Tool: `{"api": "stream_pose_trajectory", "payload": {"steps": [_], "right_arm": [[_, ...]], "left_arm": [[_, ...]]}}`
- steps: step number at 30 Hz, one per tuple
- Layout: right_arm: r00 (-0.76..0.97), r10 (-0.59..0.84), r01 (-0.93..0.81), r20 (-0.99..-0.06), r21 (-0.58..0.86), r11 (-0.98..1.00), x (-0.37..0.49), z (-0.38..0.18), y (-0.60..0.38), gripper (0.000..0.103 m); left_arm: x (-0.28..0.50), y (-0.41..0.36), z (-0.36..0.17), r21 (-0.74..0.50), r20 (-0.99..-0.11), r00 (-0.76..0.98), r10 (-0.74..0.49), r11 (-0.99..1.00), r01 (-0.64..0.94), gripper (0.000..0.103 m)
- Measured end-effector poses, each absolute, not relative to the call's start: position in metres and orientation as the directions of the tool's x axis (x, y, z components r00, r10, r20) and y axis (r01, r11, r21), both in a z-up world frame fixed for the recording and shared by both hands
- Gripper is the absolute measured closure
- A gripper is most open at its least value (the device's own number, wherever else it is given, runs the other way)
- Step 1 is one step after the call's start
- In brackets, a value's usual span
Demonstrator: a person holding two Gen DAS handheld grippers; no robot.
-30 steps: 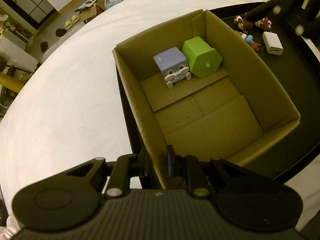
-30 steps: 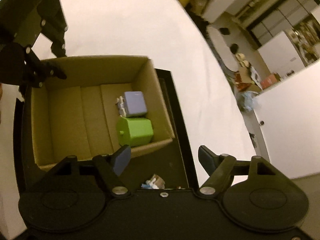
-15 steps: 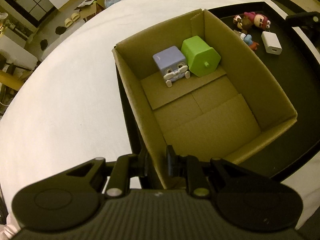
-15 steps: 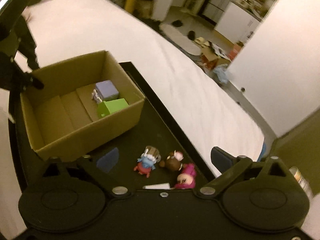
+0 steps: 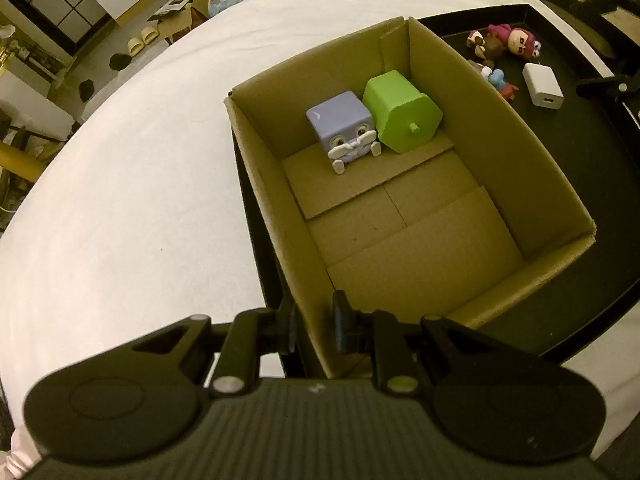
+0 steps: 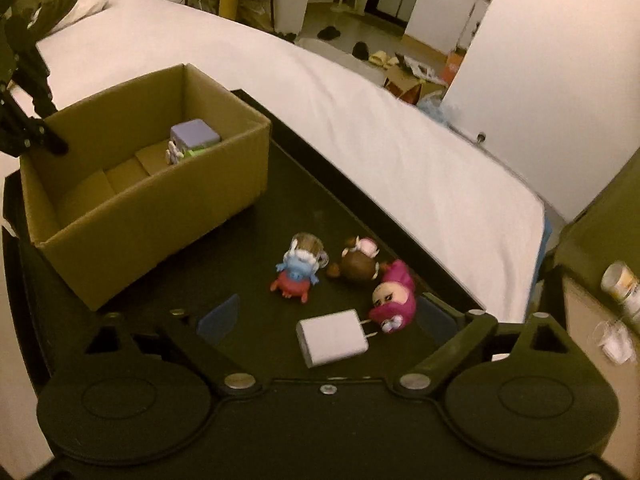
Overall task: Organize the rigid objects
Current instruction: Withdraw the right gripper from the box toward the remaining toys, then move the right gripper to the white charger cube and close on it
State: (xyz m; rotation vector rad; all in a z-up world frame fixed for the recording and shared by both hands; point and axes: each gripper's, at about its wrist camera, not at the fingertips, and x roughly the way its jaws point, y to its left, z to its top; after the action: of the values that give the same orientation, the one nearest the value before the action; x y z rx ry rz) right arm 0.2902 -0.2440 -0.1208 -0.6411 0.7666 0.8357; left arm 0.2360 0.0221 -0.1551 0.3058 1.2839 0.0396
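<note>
An open cardboard box (image 5: 532, 152) (image 6: 120, 236) stands on a black tray (image 6: 360, 216). Inside lie a purple cube toy (image 5: 344, 128) (image 6: 195, 135) and a green hexagonal block (image 5: 402, 118). My left gripper (image 5: 314, 326) is shut on the box's near wall. On the tray beside the box lie a white charger (image 6: 332, 337) (image 5: 543, 85), a blue-and-red figure (image 6: 298, 274), a brown figure (image 6: 358, 264) and a pink figure (image 6: 392, 298). My right gripper (image 6: 328, 316) is open and empty, with the charger between its fingers.
The tray rests on a white bed (image 5: 140, 184) (image 6: 400, 152). A room floor with slippers and boxes lies beyond the bed. A wooden surface with a can (image 6: 620, 284) is at the right.
My right gripper has pulled back from over the box and swung down toward the loose toys and charger on the tray. The left gripper has kept its hold on the box wall.
</note>
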Motion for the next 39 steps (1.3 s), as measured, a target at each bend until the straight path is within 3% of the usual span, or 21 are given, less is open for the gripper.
{"api": "stream_pose_trajectory", "payload": {"steps": [9, 27, 32, 34, 35, 39], "right_arm": [[0.398, 0.379, -0.759, -0.836, -0.067, 0.648, 0.303, -0.147, -0.247, 0.01], [0.527, 0.187, -0.421, -0.829, -0.063, 0.905, 0.316, -0.179, -0.239, 0.014], [0.5, 0.144, -0.441, -0.854, -0.108, 0.891, 0.313, -0.194, -0.233, 0.035], [0.498, 0.163, -0.443, -0.852, -0.088, 0.892, 0.312, -0.194, -0.236, 0.04], [0.488, 0.173, -0.445, -0.855, -0.073, 0.893, 0.314, -0.192, -0.235, 0.048], [0.468, 0.202, -0.429, -0.86, -0.022, 0.903, 0.317, -0.191, -0.238, 0.059]], "left_arm": [[0.236, 0.022, -0.156, 0.249, -0.936, 0.29, 0.2, 0.958, 0.142, 0.086], [0.236, 0.017, -0.158, 0.275, -0.929, 0.292, 0.228, 0.952, 0.134, 0.086], [0.237, 0.018, -0.158, 0.274, -0.929, 0.292, 0.227, 0.952, 0.133, 0.086], [0.237, 0.018, -0.158, 0.274, -0.929, 0.292, 0.226, 0.952, 0.134, 0.086], [0.237, 0.018, -0.158, 0.274, -0.929, 0.292, 0.227, 0.952, 0.134, 0.086], [0.237, 0.017, -0.158, 0.275, -0.929, 0.291, 0.227, 0.952, 0.135, 0.086]]}}
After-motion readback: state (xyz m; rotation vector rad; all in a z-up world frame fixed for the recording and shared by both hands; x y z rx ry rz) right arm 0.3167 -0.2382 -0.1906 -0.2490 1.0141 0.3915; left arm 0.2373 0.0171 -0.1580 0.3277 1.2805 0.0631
